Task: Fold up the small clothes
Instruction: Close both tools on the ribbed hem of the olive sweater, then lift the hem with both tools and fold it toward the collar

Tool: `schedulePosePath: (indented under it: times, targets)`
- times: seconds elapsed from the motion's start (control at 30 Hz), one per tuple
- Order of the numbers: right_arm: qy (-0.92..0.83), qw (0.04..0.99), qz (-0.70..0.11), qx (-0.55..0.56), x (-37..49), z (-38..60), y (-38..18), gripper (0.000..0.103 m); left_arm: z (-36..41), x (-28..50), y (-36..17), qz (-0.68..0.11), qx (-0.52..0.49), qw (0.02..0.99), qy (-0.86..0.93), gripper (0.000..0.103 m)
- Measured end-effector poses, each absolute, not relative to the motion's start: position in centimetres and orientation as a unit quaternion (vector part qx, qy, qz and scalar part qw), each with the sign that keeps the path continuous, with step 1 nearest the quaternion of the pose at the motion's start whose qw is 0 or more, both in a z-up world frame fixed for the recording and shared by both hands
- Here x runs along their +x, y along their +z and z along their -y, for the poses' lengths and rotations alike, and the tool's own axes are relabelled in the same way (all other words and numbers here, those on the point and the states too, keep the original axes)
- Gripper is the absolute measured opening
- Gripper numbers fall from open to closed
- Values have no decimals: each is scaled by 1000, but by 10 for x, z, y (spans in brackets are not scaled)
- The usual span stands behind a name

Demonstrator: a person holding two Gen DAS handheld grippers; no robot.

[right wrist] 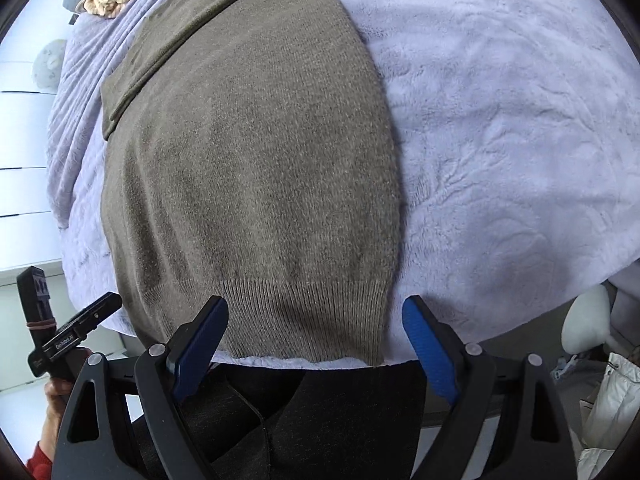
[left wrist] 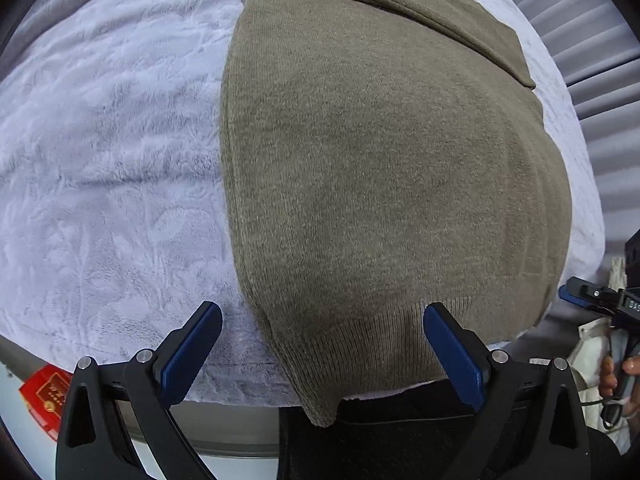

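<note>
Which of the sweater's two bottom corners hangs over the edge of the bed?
The corner below the left gripper hangs off the blanket; the other corner lies on it.

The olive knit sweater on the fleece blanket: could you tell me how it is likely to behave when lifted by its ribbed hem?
The olive knit sweater lies limp and flat, so it will probably drape and sag. Its ribbed hem looks stretchy. The plush fleece blanket may cling slightly.

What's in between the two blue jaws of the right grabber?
In the right wrist view, the ribbed bottom hem of the olive sweater lies between the open jaws of the right gripper, resting on the fluffy white blanket.
</note>
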State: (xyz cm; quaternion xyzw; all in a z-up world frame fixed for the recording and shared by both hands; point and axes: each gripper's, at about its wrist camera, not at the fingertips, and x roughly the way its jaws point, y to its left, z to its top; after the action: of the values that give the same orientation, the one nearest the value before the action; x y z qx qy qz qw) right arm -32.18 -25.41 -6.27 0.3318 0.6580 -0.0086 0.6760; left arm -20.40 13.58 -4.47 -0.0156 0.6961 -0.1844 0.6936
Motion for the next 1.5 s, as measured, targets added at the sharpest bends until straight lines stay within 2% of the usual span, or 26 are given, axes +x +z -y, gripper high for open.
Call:
schedulePosePath:
  times: [0.17,0.37,0.43,0.47,0.5,0.53,0.57,0.6,0.63,0.9,1.2,1.37,1.5]
  targets:
    - [18,665,-662,345,-326,256,-77,91,-148,-209,-60,-712,-88,656,-235,101]
    - [34,658,-647,384,-334,265,-100,91,-135,-206,-67,-714,-75,650,-250,101]
    - [35,656,-636,405,-336,270,-105,91,-128,-204,-67,-712,-81,649,-256,98]
    - [39,652,-630,419,-337,272,-106,91,-124,-202,-68,-712,-80,649,-255,80]
    - [44,650,-625,431,-339,275,-107,91,-121,-200,-70,-716,-76,647,-249,56]
    - [50,647,-621,440,-343,281,-106,79,-117,-199,-72,-720,-74,646,-245,44]
    - [57,641,-620,449,-344,282,-106,42,-119,-197,-74,-722,-87,639,-250,18]
    - [60,633,-624,454,-345,282,-107,20,-123,-196,-76,-724,-118,626,-264,11]
    - [71,624,-620,470,-347,284,-108,13,-127,-195,-74,-722,-139,622,-269,11]
    - [153,635,-528,542,-327,302,-60,12,-134,-158,-13,-654,-221,655,-306,11]
    - [189,666,-436,575,-210,344,-10,12,-119,-40,37,-563,-254,731,-289,11]
    - [193,680,-430,562,-125,361,-8,12,-95,35,27,-548,-219,769,-247,11]
    - [168,672,-464,552,-74,365,-39,12,-77,67,-6,-573,-167,778,-198,11]
